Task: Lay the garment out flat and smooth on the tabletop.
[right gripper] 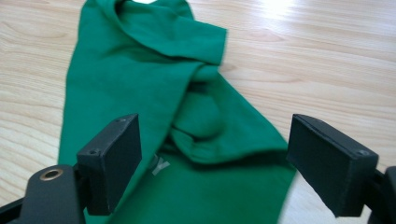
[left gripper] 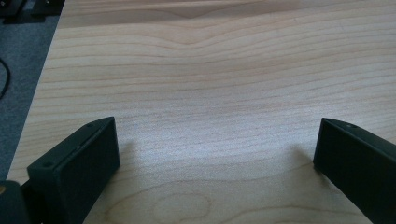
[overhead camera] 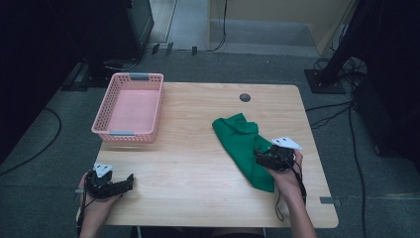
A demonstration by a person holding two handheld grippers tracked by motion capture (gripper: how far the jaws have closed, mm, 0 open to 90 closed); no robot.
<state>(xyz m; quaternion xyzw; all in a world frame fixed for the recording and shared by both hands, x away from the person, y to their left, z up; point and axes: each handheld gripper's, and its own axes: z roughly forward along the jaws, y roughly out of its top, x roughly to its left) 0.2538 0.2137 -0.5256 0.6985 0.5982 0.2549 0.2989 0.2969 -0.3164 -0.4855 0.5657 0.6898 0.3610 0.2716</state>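
A green cloth lies rumpled and folded on the right half of the wooden table. My right gripper hovers over its near right part, open, jaws spread wide on either side of a fold of the green cloth; a small white mark shows on the fabric. My left gripper rests low near the table's front left corner, open, with bare wood between its jaws. A pink plastic basket stands at the table's far left, nothing visible inside.
A round cable hole sits near the table's far edge. Cables trail on the grey floor to the right, and dark stands flank the table at the back. A grey tape mark is at the front right edge.
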